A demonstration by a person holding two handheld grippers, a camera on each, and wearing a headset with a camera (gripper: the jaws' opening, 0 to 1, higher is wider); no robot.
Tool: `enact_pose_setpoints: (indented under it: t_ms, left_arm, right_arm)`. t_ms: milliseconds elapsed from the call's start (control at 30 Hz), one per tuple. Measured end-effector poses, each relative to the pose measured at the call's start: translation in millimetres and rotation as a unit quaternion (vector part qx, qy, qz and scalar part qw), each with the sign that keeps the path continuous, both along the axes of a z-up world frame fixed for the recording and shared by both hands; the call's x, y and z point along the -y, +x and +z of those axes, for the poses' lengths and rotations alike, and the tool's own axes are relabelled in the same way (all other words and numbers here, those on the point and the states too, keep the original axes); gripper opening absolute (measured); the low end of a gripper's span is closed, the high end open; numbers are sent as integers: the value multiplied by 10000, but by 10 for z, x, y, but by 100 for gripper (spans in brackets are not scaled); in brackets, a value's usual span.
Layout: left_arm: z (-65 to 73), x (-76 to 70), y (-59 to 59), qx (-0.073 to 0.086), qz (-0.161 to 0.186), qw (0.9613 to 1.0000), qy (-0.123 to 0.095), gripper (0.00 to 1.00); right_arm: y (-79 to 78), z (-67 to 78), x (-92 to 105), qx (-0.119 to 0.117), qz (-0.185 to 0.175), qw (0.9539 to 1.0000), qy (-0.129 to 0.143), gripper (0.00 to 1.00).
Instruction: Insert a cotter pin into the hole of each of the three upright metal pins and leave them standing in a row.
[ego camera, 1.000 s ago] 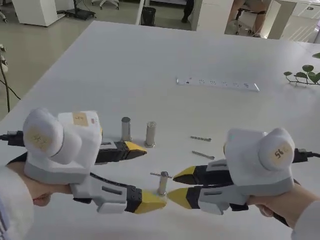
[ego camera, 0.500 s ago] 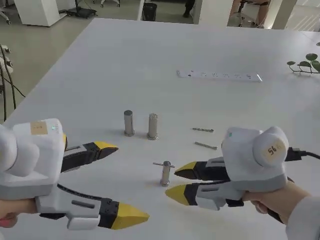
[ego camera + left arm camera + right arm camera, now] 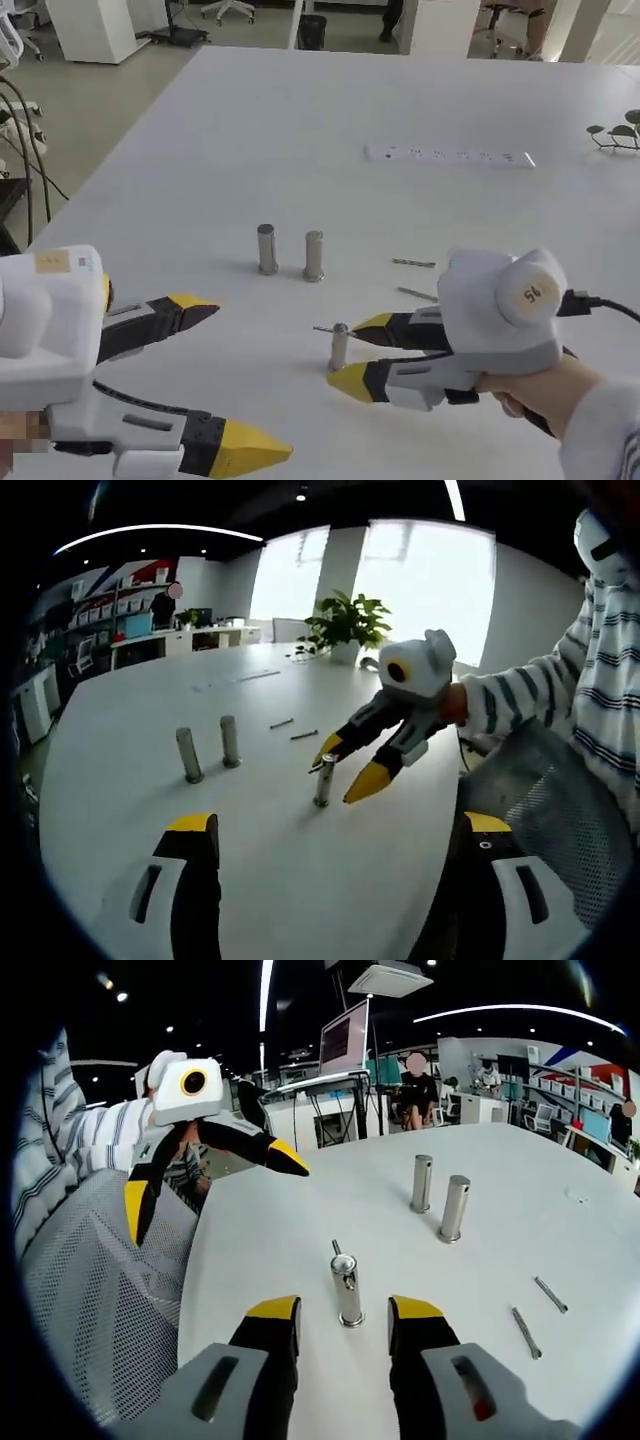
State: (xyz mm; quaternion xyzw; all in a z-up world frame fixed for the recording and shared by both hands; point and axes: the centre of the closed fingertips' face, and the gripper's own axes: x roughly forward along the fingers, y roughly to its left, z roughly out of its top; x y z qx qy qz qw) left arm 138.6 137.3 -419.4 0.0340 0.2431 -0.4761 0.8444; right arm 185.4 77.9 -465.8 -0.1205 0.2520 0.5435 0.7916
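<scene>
- Right hand-held gripper (image 3: pixel 360 352) with jaws spread, one on either side of the near metal pin (image 3: pixel 339 347), not clamped on it.
- Left hand-held gripper (image 3: pixel 225 375) also wide open, carrying nothing, well off to the side.
- Near metal pin upright on the bench (image 3: pixel 200 150), with a fitted cotter pin (image 3: pixel 324 329) through the cross hole near its top, one end poking out sideways.
- Farther back, standing side by side: first bare metal pin (image 3: pixel 267 248) and second bare metal pin (image 3: pixel 314 255).
- Lying flat to their right: one loose cotter pin (image 3: pixel 413 263) and another loose cotter pin (image 3: pixel 417 294).
- Probably in hand: taking hold of the fitted pin to bring it into line with the other two.
- Close on the shaft below the cross hole, so no jaw nudges the fitted cotter pin back out.
- Keep the jaws level and centred before squeezing; a narrow base like this looks easy to tip.
- Lift clear rather than drag, hold vertical, and set down just beside the second bare metal pin, in line with both.
- Open straight apart and back away along the jaw line, without brushing the protruding end.
</scene>
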Motion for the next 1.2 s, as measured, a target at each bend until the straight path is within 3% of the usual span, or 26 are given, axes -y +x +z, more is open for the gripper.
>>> enact_pose_setpoints:
  t_ms: [267,333,367,433,700,833,933,1033,1200]
  left_arm:
    - [-24,-62,3,10,106,9998,155,99]
    - [-3,-60,5,132,86,9997,185,99]
    - [-2,-91,46,316,127,9989,335,99]
    - [-35,-129,55,396,110,9977,543,99]
    - [44,-112,30,283,125,9990,336,99]
    - [40,-125,13,276,112,9988,378,99]
    - [20,-139,-9,171,169,9991,341,99]
    - [-5,-186,-28,217,213,9984,485,99]
    - [12,-221,-62,205,269,9983,465,99]
  right_arm:
    - [20,-12,-45,71,64,9999,-112,28]
    - [20,-10,-53,44,38,10000,-72,27]
    - [20,-20,-54,43,25,9999,-96,27]
    - [24,-41,-61,79,35,9999,-137,27]
    - [56,-71,-77,31,-38,9999,-120,20]
    - [51,-76,-98,57,11,9999,-157,16]
    - [64,-73,-102,30,-14,9999,-139,15]
    - [52,-58,-114,-34,-3,9999,-116,6]
    - [64,-54,-123,8,-4,9999,-115,6]
